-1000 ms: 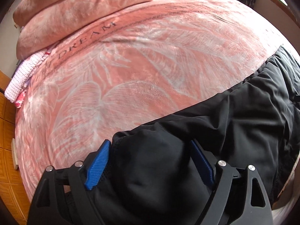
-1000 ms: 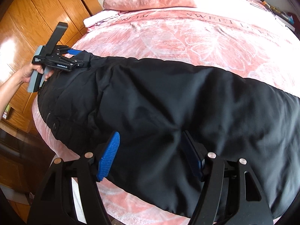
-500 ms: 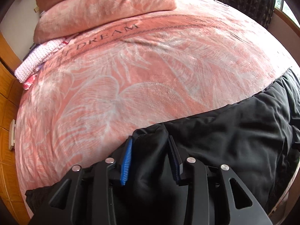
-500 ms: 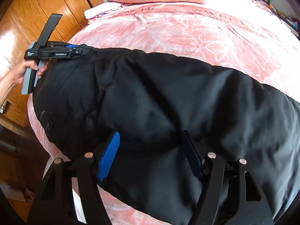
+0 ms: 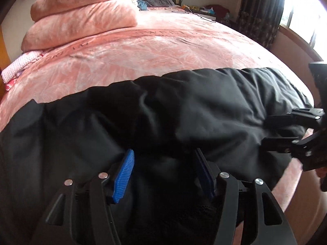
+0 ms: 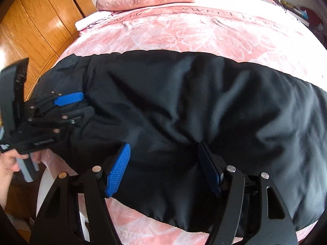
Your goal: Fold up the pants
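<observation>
Left wrist view has the black pants (image 5: 184, 110) stretched across the near side of a bed with a pink bedspread (image 5: 163, 47), pillows (image 5: 85, 14) stacked at the far end. The left gripper (image 5: 165, 169) has its jaws partly apart and they've just been opening; a hump of dark fabric bulges between the blue pads, but I can't say the pads actually press on it. In the right wrist view the right gripper (image 6: 165, 167) sits with a bunched ridge of cloth pinched up between its pads, creases fanning out from the right one, so I'd call that a hold.

The stuff looks like thin, slick, slightly puffy fabric: light, totally floppy, probably slides on itself and out of a shallow pinch. My guess is grabbing at a seam, hem or the waistband end near the wooden wardrobe (image 6: 40, 20) works better than mid-panel, where you only lift one layer.
</observation>
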{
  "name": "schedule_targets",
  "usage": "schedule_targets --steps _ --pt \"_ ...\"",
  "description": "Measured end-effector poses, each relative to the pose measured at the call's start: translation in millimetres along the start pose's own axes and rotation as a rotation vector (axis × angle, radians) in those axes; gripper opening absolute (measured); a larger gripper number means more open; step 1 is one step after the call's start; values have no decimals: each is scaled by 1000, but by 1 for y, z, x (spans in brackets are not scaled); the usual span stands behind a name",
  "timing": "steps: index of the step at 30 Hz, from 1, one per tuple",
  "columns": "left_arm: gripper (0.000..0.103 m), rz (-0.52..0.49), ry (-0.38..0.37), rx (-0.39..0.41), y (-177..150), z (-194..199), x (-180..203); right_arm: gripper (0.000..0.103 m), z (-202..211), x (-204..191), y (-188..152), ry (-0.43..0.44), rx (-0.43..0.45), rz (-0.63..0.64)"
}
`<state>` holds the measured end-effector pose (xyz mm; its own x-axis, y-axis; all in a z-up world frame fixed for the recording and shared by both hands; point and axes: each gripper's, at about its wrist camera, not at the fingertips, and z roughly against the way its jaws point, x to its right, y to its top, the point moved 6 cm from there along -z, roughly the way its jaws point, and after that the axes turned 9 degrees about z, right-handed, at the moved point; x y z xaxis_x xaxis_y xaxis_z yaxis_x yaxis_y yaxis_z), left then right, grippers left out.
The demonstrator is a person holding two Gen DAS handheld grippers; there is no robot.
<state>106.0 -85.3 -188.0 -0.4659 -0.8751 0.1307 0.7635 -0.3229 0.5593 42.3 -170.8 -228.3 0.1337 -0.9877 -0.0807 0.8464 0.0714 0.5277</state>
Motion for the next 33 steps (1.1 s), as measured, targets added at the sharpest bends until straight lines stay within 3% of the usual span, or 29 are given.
schedule_targets --steps 3,5,7,11,13,16,22,24,28,33 --pt "60 33 39 10 4 8 1 68 26 13 -5 47 52 -63" --pt "61 48 53 8 4 20 8 68 51 35 -16 21 85 -121" --pt "71 69 7 15 1 33 25 68 74 64 -28 0 105 -193" --pt "74 73 7 -11 -4 38 67 68 114 124 -58 -159 84 -291" --pt "78 130 -19 -7 -2 36 85 70 124 142 -68 -212 60 -302" --pt "82 192 -46 9 2 27 111 70 128 145 -78 -194 66 -306" --pt "86 156 102 -18 -11 -13 128 69 92 142 -93 -227 -3 -256" --pt "86 165 96 -20 -11 -10 129 68 93 143 -91 -206 17 -261" --pt "86 263 52 -14 -10 9 119 69 133 161 -103 -115 130 -387" --pt "88 240 59 -11 -18 17 125 71 151 182 -140 51 133 -585"
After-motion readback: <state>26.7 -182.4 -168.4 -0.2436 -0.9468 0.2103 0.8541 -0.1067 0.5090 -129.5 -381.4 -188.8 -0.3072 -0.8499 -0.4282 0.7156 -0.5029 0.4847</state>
